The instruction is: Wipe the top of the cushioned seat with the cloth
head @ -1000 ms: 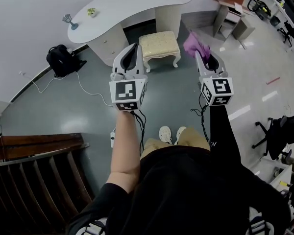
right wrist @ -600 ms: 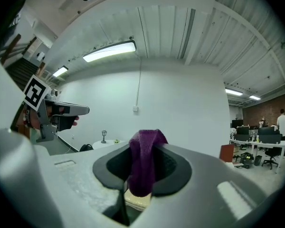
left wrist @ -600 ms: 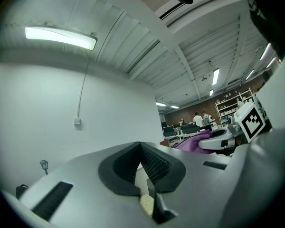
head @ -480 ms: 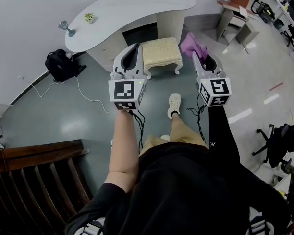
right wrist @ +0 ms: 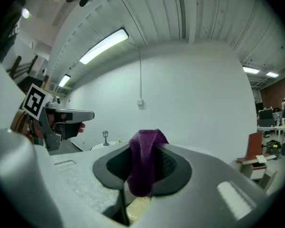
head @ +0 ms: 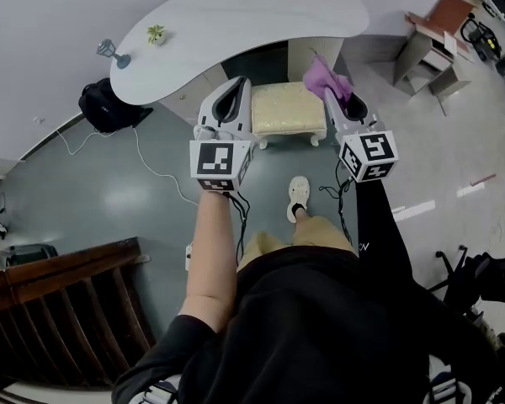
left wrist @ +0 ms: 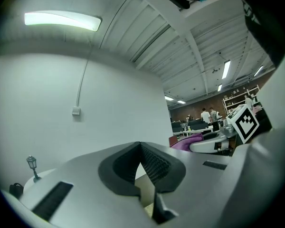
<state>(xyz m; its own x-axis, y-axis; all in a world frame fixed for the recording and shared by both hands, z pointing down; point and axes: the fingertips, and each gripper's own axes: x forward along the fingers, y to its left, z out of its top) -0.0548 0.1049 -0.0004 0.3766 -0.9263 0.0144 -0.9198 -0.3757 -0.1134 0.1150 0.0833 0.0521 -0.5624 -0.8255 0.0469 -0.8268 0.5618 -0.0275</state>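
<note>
Head view shows the right claw (head: pixel 328 93) clamped on the purple cloth (head: pixel 323 76) by the cushioned seat's (head: pixel 288 108) right edge; the left claw (head: pixel 238 87), closed and empty, is by its left edge.

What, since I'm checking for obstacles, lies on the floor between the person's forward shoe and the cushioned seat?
Nothing: in the head view, only bare grey floor separates the shoe from the cushioned seat.
</note>
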